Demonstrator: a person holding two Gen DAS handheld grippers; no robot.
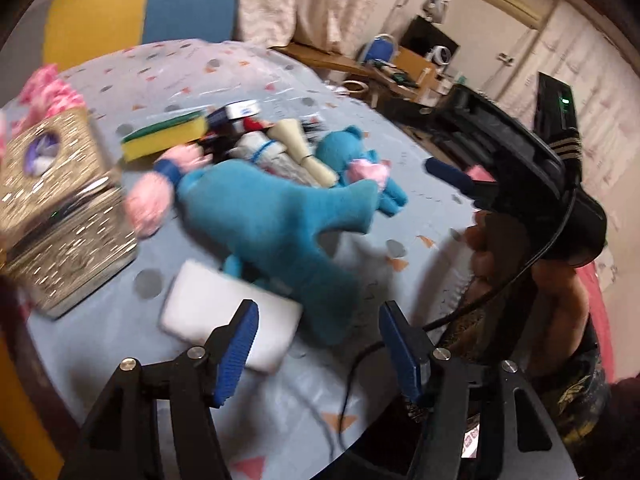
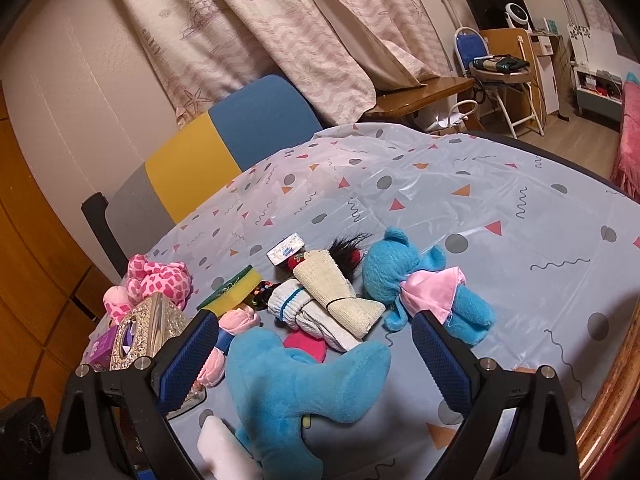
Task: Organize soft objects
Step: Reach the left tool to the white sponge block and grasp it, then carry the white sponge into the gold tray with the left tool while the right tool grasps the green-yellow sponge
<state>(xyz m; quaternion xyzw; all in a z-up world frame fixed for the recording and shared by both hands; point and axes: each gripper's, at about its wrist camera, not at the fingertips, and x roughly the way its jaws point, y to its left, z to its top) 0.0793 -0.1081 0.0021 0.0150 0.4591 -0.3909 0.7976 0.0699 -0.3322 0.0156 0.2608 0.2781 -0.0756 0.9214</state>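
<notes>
A large blue plush toy (image 1: 280,220) lies on the patterned tablecloth (image 1: 248,76), with a white foam block (image 1: 232,320) by its lower end. My left gripper (image 1: 319,312) is open just short of that end, pads touching nothing. In the right wrist view the same blue plush (image 2: 296,384) lies between the wide-apart fingers of my open right gripper (image 2: 313,318), clear of both pads. Beyond it are a small blue teddy in a pink skirt (image 2: 404,276), rolled cream and white cloths (image 2: 336,296) and a yellow-green sponge (image 2: 236,288).
A gold tissue box (image 1: 64,208) stands at the left, with a pink spotted plush (image 2: 160,280) behind it. A pink pompom toy (image 1: 148,200) lies beside the box. A person's hand (image 1: 492,248) holds the right gripper at the right. A blue-yellow chair (image 2: 224,148) stands behind the table.
</notes>
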